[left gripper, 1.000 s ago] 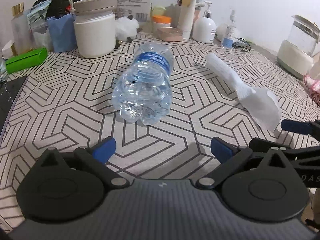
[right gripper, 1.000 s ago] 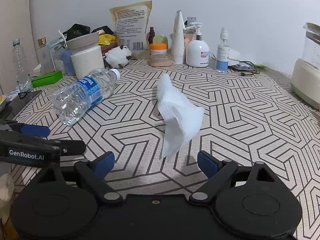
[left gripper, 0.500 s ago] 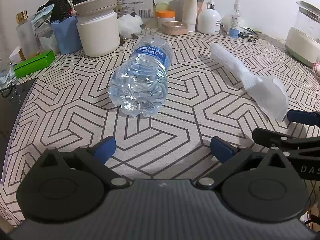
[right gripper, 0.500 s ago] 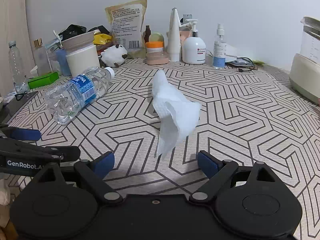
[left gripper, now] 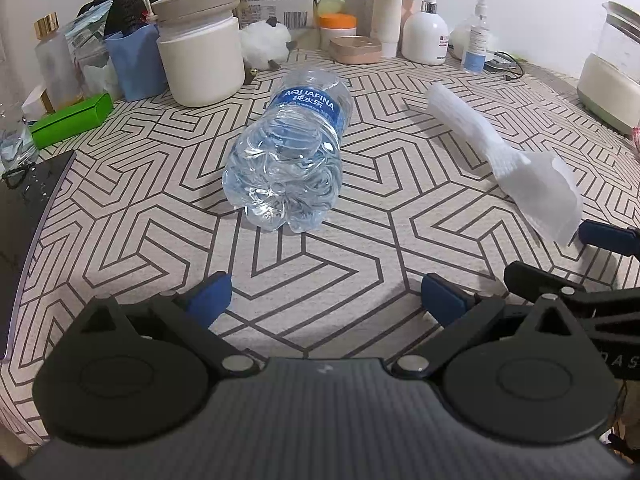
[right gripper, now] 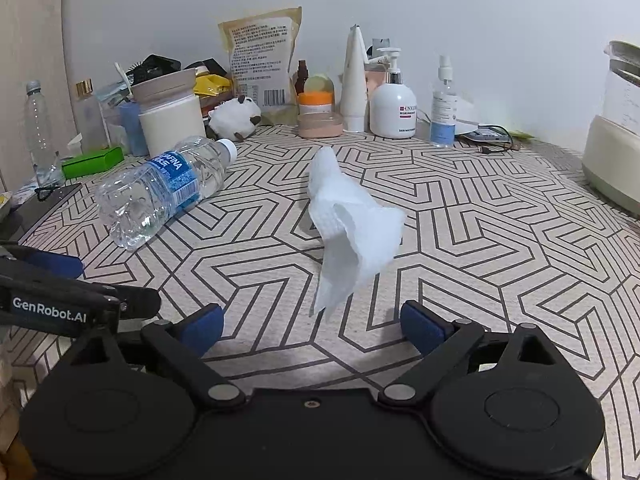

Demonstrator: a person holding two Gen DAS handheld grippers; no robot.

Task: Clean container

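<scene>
I held my left claw (left gripper: 326, 294) low over the near edge of the tabletop (left gripper: 360, 256) with its cream-and-grey geometric line pattern, its blue-padded fingers (left gripper: 210, 294) spread wide with only bare surface between them. The clear plastic water bottle with a blue label (left gripper: 290, 156) lay on its side straight ahead of that claw, well apart from the pads, its ribbed base turned toward me and its white cap end pointing toward the far edge. My right claw (right gripper: 312, 326) stood beside the left one at the same near edge, its jaws opening and already wide. The crumpled white paper towel (right gripper: 348, 224) lay ahead of it, its loose lower corner hanging just above the gap between the pads, touching neither that I could see. From the right claw, the bottle lay off to the left, toward the far left corner, near a white cylindrical jar with a beige lid (right gripper: 170, 116).
</scene>
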